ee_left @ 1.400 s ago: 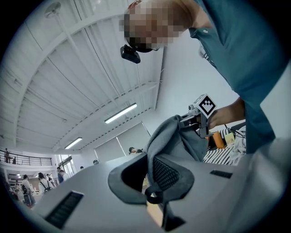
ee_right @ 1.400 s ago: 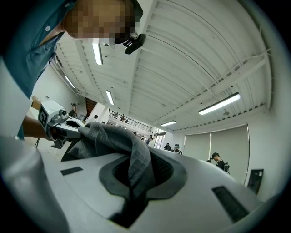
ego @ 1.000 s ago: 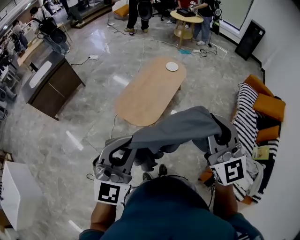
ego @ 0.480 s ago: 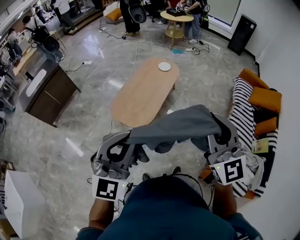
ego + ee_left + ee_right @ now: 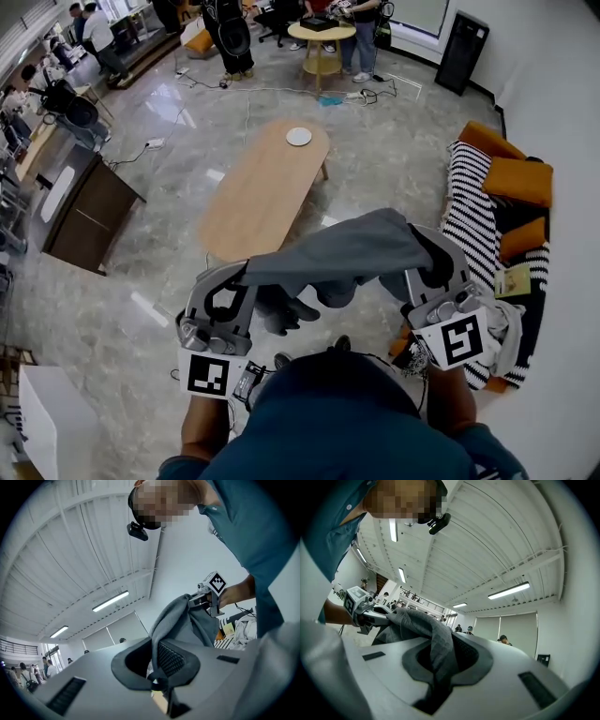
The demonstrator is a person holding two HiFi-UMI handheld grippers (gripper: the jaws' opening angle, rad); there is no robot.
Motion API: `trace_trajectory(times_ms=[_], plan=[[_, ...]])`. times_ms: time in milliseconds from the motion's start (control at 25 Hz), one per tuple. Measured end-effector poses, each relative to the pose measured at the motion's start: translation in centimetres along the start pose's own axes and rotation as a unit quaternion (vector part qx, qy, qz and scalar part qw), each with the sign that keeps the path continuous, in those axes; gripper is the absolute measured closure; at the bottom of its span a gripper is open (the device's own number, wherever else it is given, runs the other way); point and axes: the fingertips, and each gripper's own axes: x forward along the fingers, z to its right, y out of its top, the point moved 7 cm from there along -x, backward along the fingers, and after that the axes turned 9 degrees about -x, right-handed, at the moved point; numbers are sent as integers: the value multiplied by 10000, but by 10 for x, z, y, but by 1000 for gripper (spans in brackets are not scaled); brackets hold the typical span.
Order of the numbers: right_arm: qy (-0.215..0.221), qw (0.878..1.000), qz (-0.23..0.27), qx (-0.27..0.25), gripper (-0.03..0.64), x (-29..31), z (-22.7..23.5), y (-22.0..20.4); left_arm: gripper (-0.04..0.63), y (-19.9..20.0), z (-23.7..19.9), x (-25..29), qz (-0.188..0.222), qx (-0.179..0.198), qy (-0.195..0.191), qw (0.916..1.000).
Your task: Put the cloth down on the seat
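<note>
Grey fabric cloth [image 5: 328,255] hangs stretched, long axis left-right; left tool [image 5: 242,277] and right tool [image 5: 424,248] each clamped on one end.

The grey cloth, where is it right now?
In the head view the grey cloth hangs stretched between the left gripper and the right gripper, above the floor, with the striped sofa on its right.
</note>
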Motion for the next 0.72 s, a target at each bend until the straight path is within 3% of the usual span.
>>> trace_trajectory(times_ms=[240,480,720], plan=[[-183,9998,-97,-26,577,-26,52,-27,571,12,31,59,118,85,-199,9997],[-284,9992,-266,-61,577,-36,70,-43,571,6,42,87,122,23,-367,9992],[-663,9965,-501,-26,577,-38,83,-50,571,5,37,118,226,30,-796,9966]])
